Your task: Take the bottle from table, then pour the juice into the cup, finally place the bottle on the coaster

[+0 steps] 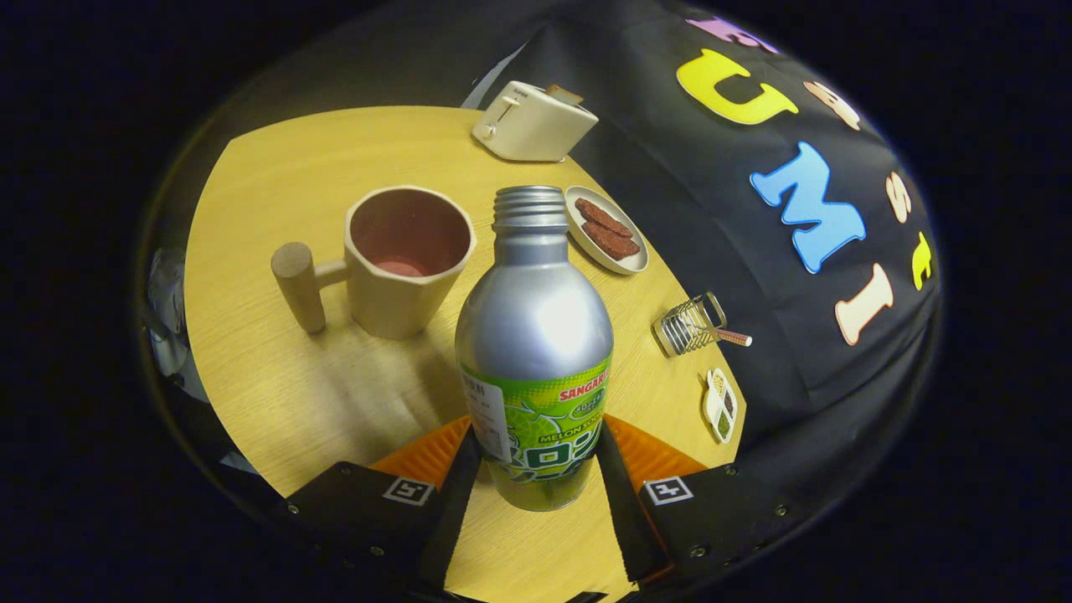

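Fingers: closed on the lower body of the bottle, one on each side, holding it.
Cup: at ten o'clock from the bottle, upright on the tabletop, peg handle out to nine; a reddish base shows inside, no juice evident.
Bottle: cap off, neck open, seemingly lifted and near upright.
Toaster: twelve o'clock, far edge.
Dish of brown slices: one o'clock.
Wire rack, small condiment dish: three to four o'clock.
Status, by judgement: pickup done; pouring and placement on a coaster remain.
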Available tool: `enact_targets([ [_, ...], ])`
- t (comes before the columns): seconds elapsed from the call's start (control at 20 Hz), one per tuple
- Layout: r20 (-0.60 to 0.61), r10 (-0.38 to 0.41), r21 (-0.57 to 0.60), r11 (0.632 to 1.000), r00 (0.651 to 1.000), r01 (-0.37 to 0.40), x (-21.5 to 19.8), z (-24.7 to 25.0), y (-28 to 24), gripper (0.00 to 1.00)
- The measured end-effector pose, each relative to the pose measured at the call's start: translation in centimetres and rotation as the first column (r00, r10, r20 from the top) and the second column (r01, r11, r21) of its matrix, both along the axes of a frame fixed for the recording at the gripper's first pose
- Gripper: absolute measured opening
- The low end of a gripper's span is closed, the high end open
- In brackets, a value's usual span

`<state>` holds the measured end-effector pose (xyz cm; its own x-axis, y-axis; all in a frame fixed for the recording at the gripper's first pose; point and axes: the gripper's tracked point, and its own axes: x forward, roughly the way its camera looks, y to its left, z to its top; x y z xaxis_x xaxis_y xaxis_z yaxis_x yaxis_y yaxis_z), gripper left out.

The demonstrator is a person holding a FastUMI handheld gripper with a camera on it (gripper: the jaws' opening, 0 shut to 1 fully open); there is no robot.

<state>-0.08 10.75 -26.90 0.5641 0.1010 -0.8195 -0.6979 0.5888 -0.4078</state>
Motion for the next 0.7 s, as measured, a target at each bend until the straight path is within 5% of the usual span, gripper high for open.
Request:
enact_targets([
  [0.35, -0.024, -0.099, 0.201, 0.974, 0.995, 0.102, 1.4, -0.1, 0.1, 0.76],
  [0.7, -0.040, -0.157, 0.403, 0.901, 0.987, 0.159, 4.1, 0.1, 1.1, 0.76],
])
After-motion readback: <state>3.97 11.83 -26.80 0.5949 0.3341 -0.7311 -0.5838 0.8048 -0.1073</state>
